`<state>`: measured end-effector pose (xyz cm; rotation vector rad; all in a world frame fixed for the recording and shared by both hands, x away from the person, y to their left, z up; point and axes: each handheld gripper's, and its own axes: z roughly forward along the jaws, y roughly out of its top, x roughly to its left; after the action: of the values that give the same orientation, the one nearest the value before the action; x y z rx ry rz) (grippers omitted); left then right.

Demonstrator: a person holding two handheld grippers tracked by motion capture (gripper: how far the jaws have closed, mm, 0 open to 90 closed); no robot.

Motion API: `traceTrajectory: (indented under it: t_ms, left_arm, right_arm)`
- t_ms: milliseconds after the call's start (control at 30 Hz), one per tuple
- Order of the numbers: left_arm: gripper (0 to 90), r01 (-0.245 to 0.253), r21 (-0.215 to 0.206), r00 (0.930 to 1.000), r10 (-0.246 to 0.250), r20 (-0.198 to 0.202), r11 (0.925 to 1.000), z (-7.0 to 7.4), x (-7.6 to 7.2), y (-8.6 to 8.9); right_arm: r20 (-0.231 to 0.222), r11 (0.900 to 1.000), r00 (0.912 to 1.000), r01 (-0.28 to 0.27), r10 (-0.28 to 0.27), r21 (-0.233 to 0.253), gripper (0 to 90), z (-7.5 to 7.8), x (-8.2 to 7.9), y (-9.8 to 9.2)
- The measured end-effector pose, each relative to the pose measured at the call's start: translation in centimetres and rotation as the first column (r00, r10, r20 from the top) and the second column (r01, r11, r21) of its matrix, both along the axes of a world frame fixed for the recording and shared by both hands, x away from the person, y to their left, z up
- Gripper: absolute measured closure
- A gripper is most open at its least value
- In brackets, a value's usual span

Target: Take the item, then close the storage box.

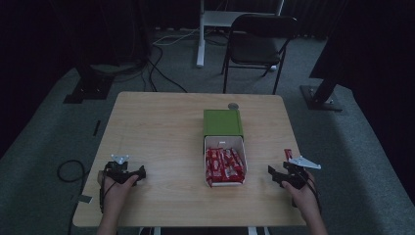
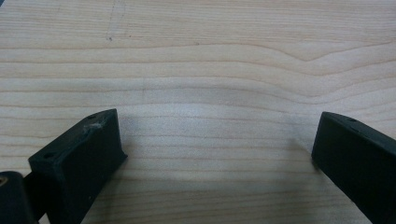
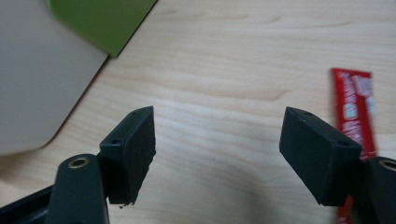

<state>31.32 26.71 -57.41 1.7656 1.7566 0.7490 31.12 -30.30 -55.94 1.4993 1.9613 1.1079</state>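
On the table [image 1: 161,127], the green box [image 1: 223,122] sits at twelve o'clock, its white drawer [image 1: 224,143] full of red bars. Left gripper [image 2: 212,147] and right gripper [image 3: 217,135] gape empty (a loose red bar [image 3: 355,109] lies at the right one's three o'clock).

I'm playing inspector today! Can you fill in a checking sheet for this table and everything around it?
Surface: wooden table, bare in most places.
Job's things: green box with its white drawer pulled open, red snack packs inside; one loose red pack near the right edge.
Clutter: small round grey thing behind the box.
Grippers: left gripper open, holding nothing; right gripper open, holding nothing.
Cables: several on the floor.
Surroundings: black chair, grey carpet, dark room.
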Motion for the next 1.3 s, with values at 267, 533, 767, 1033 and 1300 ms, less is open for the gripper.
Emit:
traceTrajectory:
  t_ms: [267, 533, 767, 1033, 1300]
  left_arm:
    - [2.6, 0.000, -0.001, 1.0000, 0.000, 0.001, 1.0000, 0.0, 0.0, 0.0]
    - [2.8, 0.022, 0.004, 0.9998, -0.022, -0.001, 0.9997, 0.0, -0.1, 0.1]
    - [3.2, 0.097, 0.008, 0.9953, -0.097, -0.003, 0.9953, 0.0, -0.3, -0.1]
    - [3.2, 0.266, 0.003, 0.9638, -0.266, 0.023, 0.9640, 0.9, -0.9, -2.4]
    - [3.2, 0.401, -0.008, 0.9146, -0.400, 0.063, 0.9162, 2.0, -1.5, -5.3]
  right_arm:
    - [-0.003, 0.995, 0.9954, -0.096, 0.096, -0.014, 20.7, -0.4, -0.2, 1.0]
    - [-0.006, 0.990, 0.9899, -0.142, 0.142, -0.022, 18.5, -0.8, -0.3, 1.2]
    - [0.002, 0.987, 0.9870, -0.161, 0.161, -0.025, 17.3, -1.0, -0.4, 1.2]
    - [0.013, 0.982, 0.9823, -0.187, 0.187, -0.012, 16.3, -0.6, -0.6, 1.1]
    - [0.026, 0.979, 0.9790, -0.202, 0.202, -0.004, 16.3, -0.2, -0.8, 1.4]
